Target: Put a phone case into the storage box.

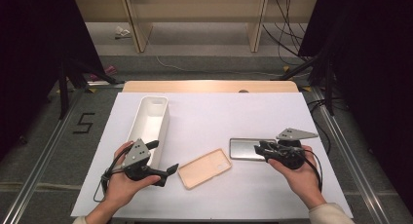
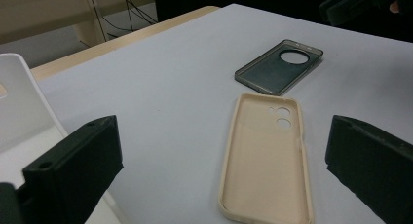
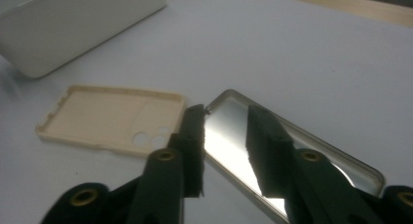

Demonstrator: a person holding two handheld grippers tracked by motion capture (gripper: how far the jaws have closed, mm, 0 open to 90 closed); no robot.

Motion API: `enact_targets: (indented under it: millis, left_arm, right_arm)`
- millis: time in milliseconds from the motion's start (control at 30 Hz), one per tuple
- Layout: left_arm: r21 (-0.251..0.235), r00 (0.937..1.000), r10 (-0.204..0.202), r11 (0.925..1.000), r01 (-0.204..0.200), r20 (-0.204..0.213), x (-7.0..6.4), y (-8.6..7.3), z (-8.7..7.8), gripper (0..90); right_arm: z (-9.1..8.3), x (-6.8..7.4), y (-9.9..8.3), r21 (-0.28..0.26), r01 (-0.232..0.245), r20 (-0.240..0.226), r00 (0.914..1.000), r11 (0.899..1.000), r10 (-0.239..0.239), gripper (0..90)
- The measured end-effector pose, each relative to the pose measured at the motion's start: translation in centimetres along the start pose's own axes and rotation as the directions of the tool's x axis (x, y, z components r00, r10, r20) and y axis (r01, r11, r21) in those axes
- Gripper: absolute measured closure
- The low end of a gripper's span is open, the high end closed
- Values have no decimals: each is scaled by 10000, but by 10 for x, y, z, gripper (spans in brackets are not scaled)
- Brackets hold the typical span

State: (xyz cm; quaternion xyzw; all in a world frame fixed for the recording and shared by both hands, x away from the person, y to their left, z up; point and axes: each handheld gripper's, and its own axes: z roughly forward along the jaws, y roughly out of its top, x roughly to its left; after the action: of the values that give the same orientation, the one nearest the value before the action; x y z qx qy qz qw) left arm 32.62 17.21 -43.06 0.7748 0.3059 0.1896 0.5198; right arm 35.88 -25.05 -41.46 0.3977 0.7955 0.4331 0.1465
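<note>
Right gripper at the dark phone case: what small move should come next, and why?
Probably lower and close the right gripper on the near edge of the dark phone case. Its fingers stand slightly apart over that edge, not yet clamped, and the white bin sits open nearby.

Dim, soft frames; glare on grey case.

On the white table, the left gripper lies near a long white bin, pointing right at a beige phone case, while the right gripper overlaps a grey phone case.
</note>
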Motion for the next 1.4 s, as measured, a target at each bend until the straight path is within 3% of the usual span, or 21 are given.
enact_targets:
  millis: [67, 167, 333, 667, 867, 1133, 1400]
  left_arm:
    - [-2, 10000, 22, 10000, -22, -13, 0, 0, 0, 0]
    - [-4, 10000, 24, 10000, -24, -8, 0, 0, 0, 0]
    - [-25, 10000, -4, 10000, 4, 27, 0, 0, 0, 0]
    - [-34, 10000, -2, 10000, 2, 42, 0, 0, 0, 0]
    - [-27, 10000, 7, 10000, -7, 62, 0, 0, 0, 0]
    - [-17, 10000, 30, 10000, -30, 86, -1, 0, 1, 0]
    - [-32, 10000, 19, 10000, -19, 98, 0, 0, 0, 0]
  right_arm:
    - [9, 4, 3, 429, 106, -185, 9998, 9990, -98, 831]
    - [22, 9, 5, 1002, 207, -218, 9996, 9948, -186, 900]
    - [36, 9, 6, 1770, 30, 123, 9999, 9842, -52, 900]
    - [71, 7, 7, 3441, -181, 734, 9973, 9388, -76, 900]
    - [78, 3, 5, 3811, -304, 948, 9955, 9241, -63, 900]
    - [82, -4, 6, 3916, -463, 1221, 9925, 9190, -21, 900]
    - [86, -7, 3, 4356, -460, 1152, 9933, 8990, -49, 900]
